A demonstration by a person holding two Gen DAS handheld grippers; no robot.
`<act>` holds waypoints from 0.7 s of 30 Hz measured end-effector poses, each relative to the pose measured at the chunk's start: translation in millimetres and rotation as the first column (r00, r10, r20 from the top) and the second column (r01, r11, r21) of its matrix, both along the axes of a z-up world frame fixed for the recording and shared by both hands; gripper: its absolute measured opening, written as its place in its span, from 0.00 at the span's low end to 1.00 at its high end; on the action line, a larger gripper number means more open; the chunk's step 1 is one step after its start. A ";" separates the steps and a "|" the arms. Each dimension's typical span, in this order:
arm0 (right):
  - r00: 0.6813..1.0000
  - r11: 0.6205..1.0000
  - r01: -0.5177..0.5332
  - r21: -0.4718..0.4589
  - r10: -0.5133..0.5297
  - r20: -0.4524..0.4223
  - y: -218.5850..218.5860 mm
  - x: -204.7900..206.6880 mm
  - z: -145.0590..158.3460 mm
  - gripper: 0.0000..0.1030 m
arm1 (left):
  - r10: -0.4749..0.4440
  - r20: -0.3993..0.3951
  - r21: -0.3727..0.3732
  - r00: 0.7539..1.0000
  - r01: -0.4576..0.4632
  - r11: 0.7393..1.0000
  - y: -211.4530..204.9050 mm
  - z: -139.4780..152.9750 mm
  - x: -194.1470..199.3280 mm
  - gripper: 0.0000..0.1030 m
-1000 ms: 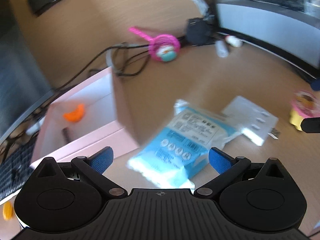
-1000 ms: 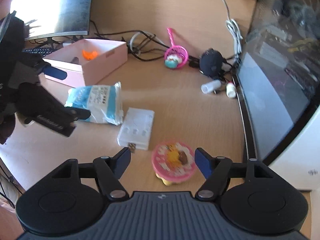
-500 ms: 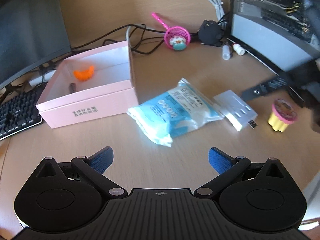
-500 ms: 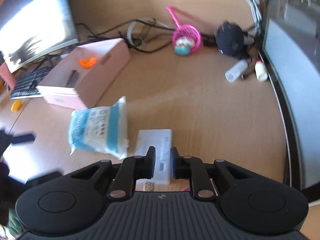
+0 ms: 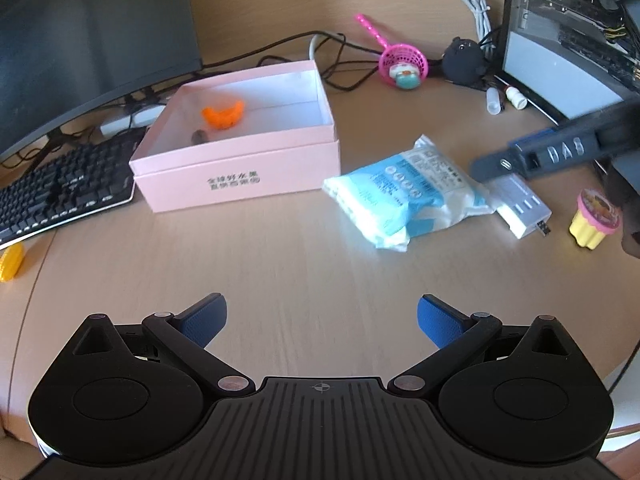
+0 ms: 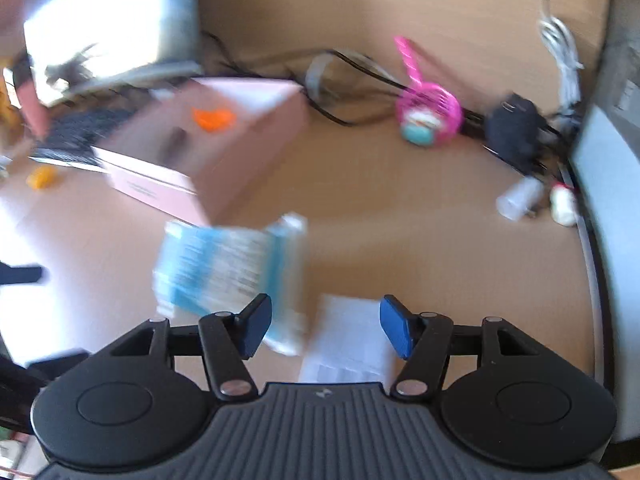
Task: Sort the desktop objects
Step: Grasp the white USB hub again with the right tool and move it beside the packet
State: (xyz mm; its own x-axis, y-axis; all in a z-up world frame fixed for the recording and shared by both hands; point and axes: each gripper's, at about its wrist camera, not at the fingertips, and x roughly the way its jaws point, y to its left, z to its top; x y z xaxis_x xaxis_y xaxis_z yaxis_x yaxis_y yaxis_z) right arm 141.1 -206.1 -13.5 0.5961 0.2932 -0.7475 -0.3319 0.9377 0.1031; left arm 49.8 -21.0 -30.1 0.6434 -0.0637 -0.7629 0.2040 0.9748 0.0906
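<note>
Left wrist view shows a blue-and-white tissue pack (image 5: pixel 404 196), soft and crinkled, lying flat on the counter (image 5: pixel 304 264) between the pink box (image 5: pixel 240 148) and a white adapter (image 5: pixel 520 208), long axis running diagonally toward the far right. The left claw (image 5: pixel 322 320) stands wide and empty; the right claw (image 6: pixel 324 330) is opening, gripping nothing

Left gripper (image 5: pixel 322 320): drawn back from the blue pack (image 5: pixel 404 196), which was right at its pads a second ago and now lies well ahead on the desk (image 5: pixel 300 264); pads wide apart throughout.
Left view: pink box (image 5: pixel 240 176) now seen whole, with the keyboard (image 5: pixel 60 196) beside it.
Right gripper (image 6: pixel 322 330): jaws opening (they were nearly together half a second ago); nothing gripped.
Right view: cupcake toy (image 5: pixel 596 216) gone from its frame; white block (image 6: pixel 352 344) now under the pads.
</note>
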 end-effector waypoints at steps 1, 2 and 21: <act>1.000 1.000 -0.016 0.025 0.016 -0.003 5.0 2.1 2.1 0.60 | -0.002 -0.001 0.003 1.000 0.002 1.000 1.5 -0.3 -1.2 1.00; 1.000 0.999 -0.027 0.037 0.027 -0.003 13.1 4.7 2.2 0.60 | -0.002 -0.001 0.004 1.000 0.002 1.000 2.9 -0.1 -3.1 1.00; 0.999 0.994 0.028 -0.106 -0.032 -0.030 9.8 10.8 -6.0 0.58 | 0.041 0.008 -0.025 0.999 -0.041 0.999 21.7 2.6 -4.1 1.00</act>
